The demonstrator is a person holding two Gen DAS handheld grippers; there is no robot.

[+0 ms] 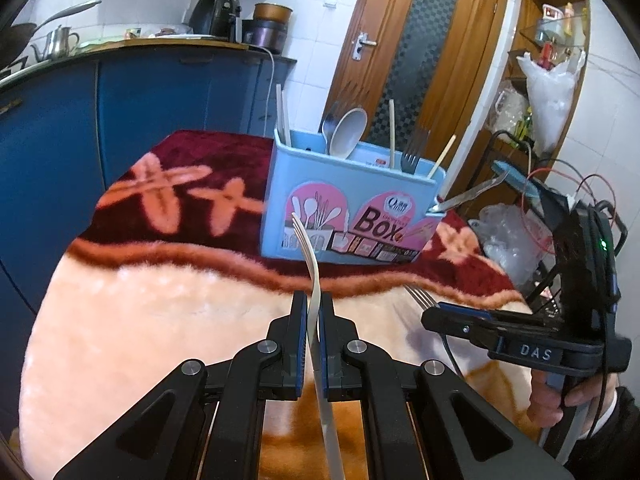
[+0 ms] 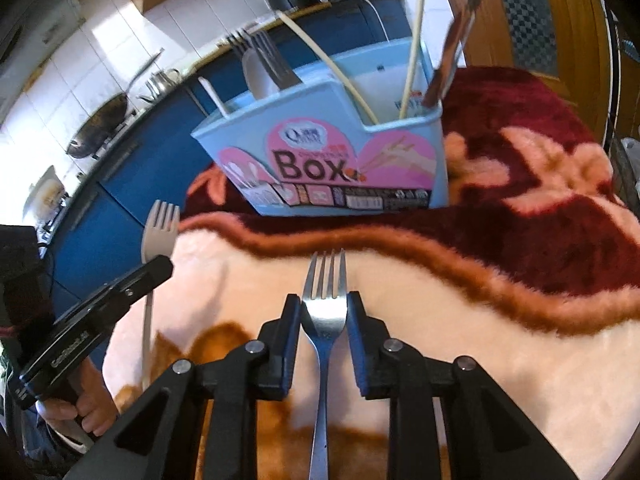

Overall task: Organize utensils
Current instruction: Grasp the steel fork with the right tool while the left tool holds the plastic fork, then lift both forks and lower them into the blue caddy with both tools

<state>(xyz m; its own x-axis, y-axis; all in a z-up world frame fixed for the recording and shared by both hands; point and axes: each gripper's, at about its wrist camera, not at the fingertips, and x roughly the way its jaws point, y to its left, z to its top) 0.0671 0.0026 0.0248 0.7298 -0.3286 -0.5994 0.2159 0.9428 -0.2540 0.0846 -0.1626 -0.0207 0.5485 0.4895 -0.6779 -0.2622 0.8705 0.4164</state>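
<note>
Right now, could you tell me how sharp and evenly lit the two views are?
Left wrist view: strong fisheye bending, pale plastic fork sharp, light blue utensil box slightly soft. Right wrist view: sunlit white wall tiles wash out, steel fork crisp.

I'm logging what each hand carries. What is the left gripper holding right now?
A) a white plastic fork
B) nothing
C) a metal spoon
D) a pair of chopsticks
A: the left gripper is shut on a white fork, tines up, seen edge-on in its own view and broadside in the right wrist view; the right gripper carries a metal fork.
</note>
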